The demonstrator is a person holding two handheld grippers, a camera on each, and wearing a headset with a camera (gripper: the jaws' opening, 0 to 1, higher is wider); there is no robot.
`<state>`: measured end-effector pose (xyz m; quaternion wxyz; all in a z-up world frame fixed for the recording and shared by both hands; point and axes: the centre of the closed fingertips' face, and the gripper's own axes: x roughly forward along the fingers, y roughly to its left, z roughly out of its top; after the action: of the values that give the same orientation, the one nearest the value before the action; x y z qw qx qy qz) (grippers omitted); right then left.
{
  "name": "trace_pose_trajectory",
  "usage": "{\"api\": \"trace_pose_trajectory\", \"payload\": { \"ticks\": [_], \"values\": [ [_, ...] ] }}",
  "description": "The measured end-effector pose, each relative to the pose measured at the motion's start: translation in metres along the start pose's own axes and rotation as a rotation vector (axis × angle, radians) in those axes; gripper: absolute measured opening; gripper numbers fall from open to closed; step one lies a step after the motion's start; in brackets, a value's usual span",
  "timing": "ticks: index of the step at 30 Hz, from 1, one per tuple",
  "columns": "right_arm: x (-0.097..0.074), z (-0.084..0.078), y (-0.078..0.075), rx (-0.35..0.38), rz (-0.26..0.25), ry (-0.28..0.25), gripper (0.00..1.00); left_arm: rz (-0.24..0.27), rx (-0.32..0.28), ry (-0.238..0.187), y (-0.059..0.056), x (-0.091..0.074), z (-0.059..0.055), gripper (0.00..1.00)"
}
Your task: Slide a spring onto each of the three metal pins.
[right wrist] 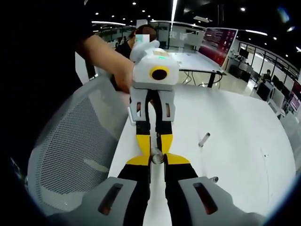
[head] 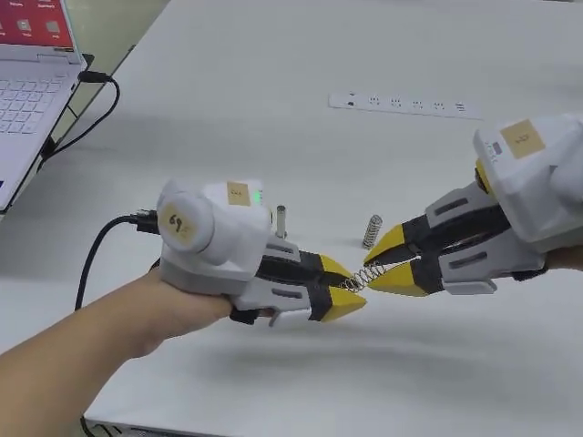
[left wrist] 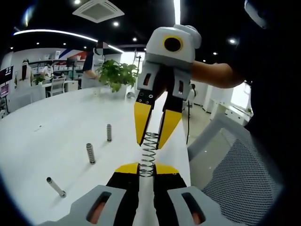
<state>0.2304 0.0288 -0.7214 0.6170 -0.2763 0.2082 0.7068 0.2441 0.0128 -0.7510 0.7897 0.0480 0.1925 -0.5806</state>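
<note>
- The small coiled steel spring (head: 359, 277) is held in the air above the white table (head: 273, 91). One end is clamped in the left gripper (left wrist: 146, 168) and the other is pinched by the right gripper (right wrist: 158, 160).
- Just beyond it, a bare upright metal pin (head: 281, 221) and a spring-covered pin (head: 373, 231) are seen.
- A white power strip (head: 405, 103) and an open laptop (head: 27, 82) lie farther off.
- The grippers are pointed tip to tip, the right one tilted slightly downward.
- Whether a pin sits inside the held spring cannot be made out.

White table (head: 228, 82) with a laptop (head: 27, 91) and power strip (head: 405, 104) — open office behind: mesh chair (left wrist: 235, 174), plant (left wrist: 116, 74), more desks (right wrist: 197, 60), dark ceiling (left wrist: 211, 19) with strip lights (left wrist: 177, 9).
</note>
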Motion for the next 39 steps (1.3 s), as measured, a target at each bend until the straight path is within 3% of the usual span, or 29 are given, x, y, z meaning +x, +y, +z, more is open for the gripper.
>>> {"api": "trace_pose_trajectory", "payload": {
  "ticks": [6, 11, 18, 22, 23, 28, 39],
  "values": [
    [0.002, 0.003, 0.002, -0.019, -0.002, -0.004, 0.08, -0.002, 0.001, 0.007, 0.0, 0.0, -0.002, 0.02],
    [0.004, 0.002, -0.001, -0.054, -0.001, 0.029, 0.08, 0.005, 0.006, 0.015, 0.001, 0.001, -0.003, 0.02],
    [0.002, 0.002, -0.004, -0.051, 0.015, 0.049, 0.08, 0.006, 0.011, -0.003, 0.002, -0.002, 0.0, 0.02],
    [0.003, 0.009, -0.004, -0.03, 0.013, 0.02, 0.08, 0.012, 0.011, -0.011, 0.003, -0.002, 0.002, 0.02],
    [0.004, 0.015, -0.002, -0.01, 0.017, -0.011, 0.08, 0.009, 0.011, -0.015, 0.002, -0.001, 0.003, 0.02],
    [0.007, 0.014, 0.0, -0.029, 0.013, -0.002, 0.08, 0.013, 0.02, -0.003, 0.002, 0.0, 0.001, 0.02],
    [0.014, 0.025, 0.004, -0.031, -0.007, -0.084, 0.07, 0.003, 0.029, 0.007, -0.001, 0.001, 0.002, 0.02]
  ]
}}
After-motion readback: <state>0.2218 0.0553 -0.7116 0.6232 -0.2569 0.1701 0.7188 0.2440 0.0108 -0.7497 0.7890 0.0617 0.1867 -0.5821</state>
